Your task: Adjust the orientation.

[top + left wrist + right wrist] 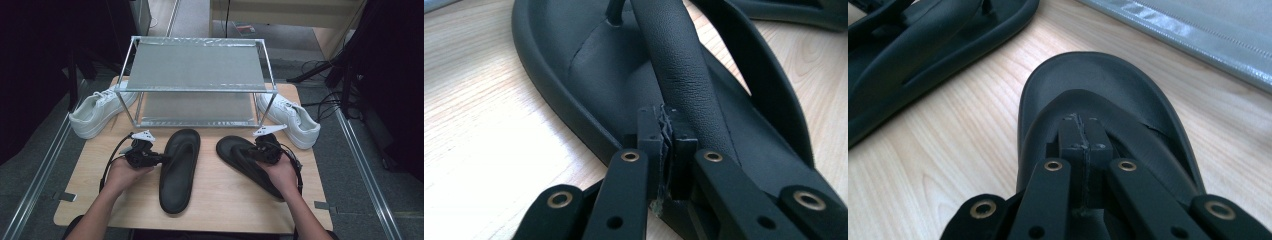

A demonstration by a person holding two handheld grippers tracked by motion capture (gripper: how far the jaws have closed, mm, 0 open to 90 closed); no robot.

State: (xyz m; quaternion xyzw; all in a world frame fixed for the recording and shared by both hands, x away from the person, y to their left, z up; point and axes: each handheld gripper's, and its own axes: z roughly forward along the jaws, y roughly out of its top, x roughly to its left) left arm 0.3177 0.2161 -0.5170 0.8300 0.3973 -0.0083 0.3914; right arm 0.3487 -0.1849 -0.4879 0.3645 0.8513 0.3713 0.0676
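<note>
Seen from above: a pale wooden table [215,200] bearing a two-tier silver metal-framed shoe rack [196,82] at the back, both shelves bare. Flanking the rack, a white lace-up sneaker on the left [100,111] and a matching white sneaker on the right [290,120]. In front of the rack, two black rubber thong sandals lying side by side, well apart.

Left gripper [161,159] at the outer edge of the left black sandal [179,170], which lies toe toward the rack. In the left gripper view, jaws pinched together on the sandal's leather-textured strap [684,75] (pads nearly meeting, strap material squeezed between them).

Right gripper [254,152] over the right black sandal [235,150], angled with toe toward the centre. In the right gripper view, jaws fully together [1083,145] at the strap; whether they pinch it, impossible to tell.
</note>
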